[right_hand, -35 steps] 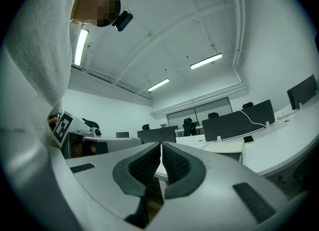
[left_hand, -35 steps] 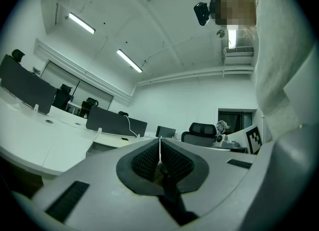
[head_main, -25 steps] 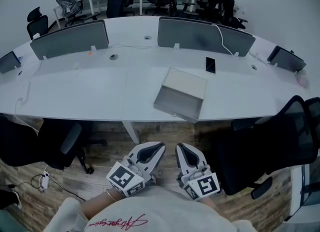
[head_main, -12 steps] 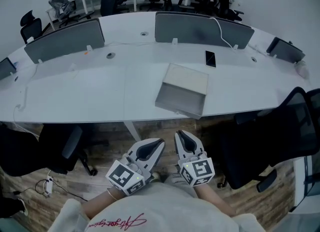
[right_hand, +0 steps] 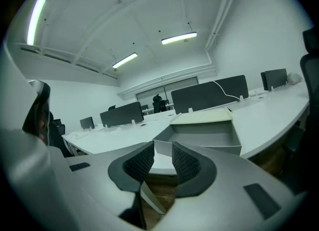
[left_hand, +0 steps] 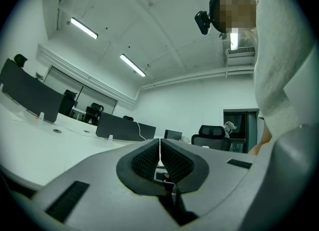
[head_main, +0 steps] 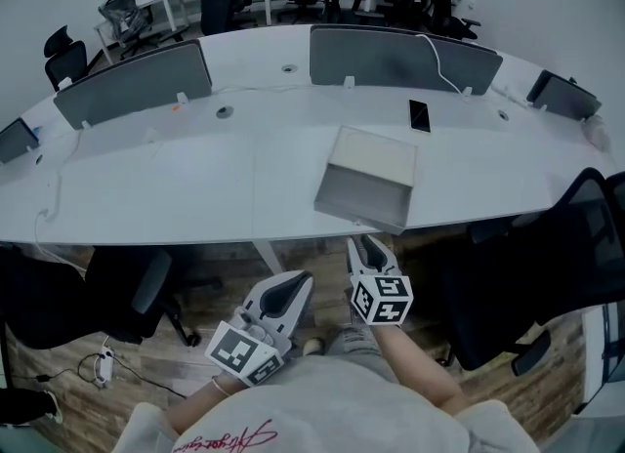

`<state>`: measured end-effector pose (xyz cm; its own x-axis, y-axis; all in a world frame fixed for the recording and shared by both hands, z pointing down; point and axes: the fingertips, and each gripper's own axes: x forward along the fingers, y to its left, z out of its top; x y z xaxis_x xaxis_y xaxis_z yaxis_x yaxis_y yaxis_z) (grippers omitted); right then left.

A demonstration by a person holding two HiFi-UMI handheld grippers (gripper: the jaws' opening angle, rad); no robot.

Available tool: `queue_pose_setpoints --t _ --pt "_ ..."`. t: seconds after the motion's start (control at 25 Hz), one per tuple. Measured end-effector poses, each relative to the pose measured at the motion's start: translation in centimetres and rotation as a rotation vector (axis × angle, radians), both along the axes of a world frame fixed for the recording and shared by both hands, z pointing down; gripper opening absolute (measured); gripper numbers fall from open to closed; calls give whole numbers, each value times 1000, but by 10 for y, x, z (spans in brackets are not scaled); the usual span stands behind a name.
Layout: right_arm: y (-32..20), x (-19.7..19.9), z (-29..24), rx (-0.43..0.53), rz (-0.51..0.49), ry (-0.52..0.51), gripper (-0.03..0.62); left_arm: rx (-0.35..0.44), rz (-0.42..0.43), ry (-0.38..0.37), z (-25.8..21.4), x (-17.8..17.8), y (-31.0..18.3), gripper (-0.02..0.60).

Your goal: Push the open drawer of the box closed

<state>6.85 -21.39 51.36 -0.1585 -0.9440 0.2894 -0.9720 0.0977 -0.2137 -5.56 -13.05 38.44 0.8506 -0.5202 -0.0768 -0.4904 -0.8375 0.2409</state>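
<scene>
Box (head_main: 381, 153), grey, near the front edge of the white worktop (head_main: 195, 178); its drawer (head_main: 359, 197) is drawn out toward the person and looks empty. Right gripper (head_main: 368, 246), jaws narrowly apart and holding nothing, sits just short of the drawer front; left gripper (head_main: 291, 287), jaws pressed together and empty, hangs low, well apart from the box. Handling: meet the front panel squarely at mid-width and push straight along the drawer's run, since an off-centre push would likely skew or slide the box.

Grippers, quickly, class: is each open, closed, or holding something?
Left gripper: closed, jaws together, holding nothing.
Right gripper: open, jaws slightly apart, holding nothing.
</scene>
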Motion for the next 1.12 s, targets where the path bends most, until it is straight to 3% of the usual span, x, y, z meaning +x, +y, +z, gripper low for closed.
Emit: queue_pose_setpoints --t 0.32,0.52,0.84,1.12 --pt "-36 21 47 -114 100 7 109 10 -43 -11 2 -12 -6 18" --pt "-46 30 73 -195 170 -40 110 9 -49 -27 6 -18 -5 18" --pt "-55 34 86 -246 195 -82 109 5 -46 -46 9 -22 -3 18" --pt "-64 39 92 -302 197 -53 87 11 -48 -39 7 -24 -1 18"
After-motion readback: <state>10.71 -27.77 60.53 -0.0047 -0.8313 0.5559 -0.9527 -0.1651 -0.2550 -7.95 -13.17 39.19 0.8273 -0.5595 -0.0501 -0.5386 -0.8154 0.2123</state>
